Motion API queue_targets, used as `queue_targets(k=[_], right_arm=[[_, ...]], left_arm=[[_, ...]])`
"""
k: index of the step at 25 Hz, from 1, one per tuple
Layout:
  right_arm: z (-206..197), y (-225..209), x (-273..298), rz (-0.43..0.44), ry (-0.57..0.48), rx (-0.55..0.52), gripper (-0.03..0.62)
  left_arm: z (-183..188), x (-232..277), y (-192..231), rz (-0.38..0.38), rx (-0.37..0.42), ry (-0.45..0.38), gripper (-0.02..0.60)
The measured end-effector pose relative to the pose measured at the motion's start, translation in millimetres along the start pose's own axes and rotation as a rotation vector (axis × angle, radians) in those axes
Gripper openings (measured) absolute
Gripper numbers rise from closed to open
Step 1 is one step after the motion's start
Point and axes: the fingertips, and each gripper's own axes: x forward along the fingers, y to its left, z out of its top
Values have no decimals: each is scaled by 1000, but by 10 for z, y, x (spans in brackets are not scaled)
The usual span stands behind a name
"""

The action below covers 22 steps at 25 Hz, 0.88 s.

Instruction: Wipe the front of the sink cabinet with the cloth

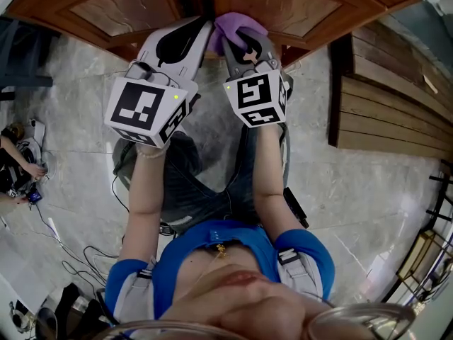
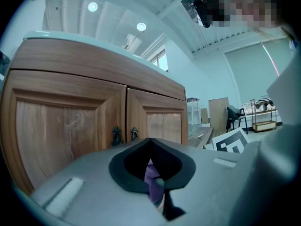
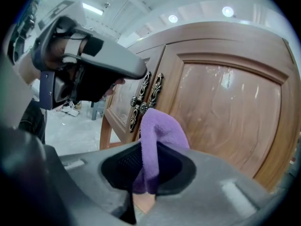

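The wooden sink cabinet [image 1: 127,9] fills the top of the head view, its two doors [image 2: 61,126] meeting at dark metal handles [image 3: 146,98]. A purple cloth [image 1: 241,25] sticks up out of my right gripper [image 1: 241,40], which is shut on it. In the right gripper view the cloth [image 3: 160,131] rises from the gripper [image 3: 150,173] close to the right door panel [image 3: 225,107]. My left gripper [image 1: 200,32] is just left of the cloth, jaws together near the handles. A purple sliver shows in its slit [image 2: 153,182]; whether it is pinched there is unclear.
Stacked wooden planks [image 1: 389,112] lie on the marble floor to the right. Cables [image 1: 71,253] trail over the floor at the left, near another person's arms [image 1: 18,161]. A metal rack [image 1: 432,253] stands at the lower right. My knees are just below the cabinet.
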Motion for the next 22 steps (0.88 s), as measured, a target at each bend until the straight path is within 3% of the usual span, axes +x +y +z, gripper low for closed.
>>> queue_targets(k=[8, 17, 22], right_arm=[[87, -47, -160, -2, -70, 36, 63], [224, -242, -461, -58, -150, 84, 63], [255, -366, -461, -93, -154, 131, 63]], left_arm=[[-72, 59, -8, -9, -48, 8, 0], [-151, 150, -143, -49, -32, 21, 0], [-198, 285, -71, -28, 62, 30, 0]])
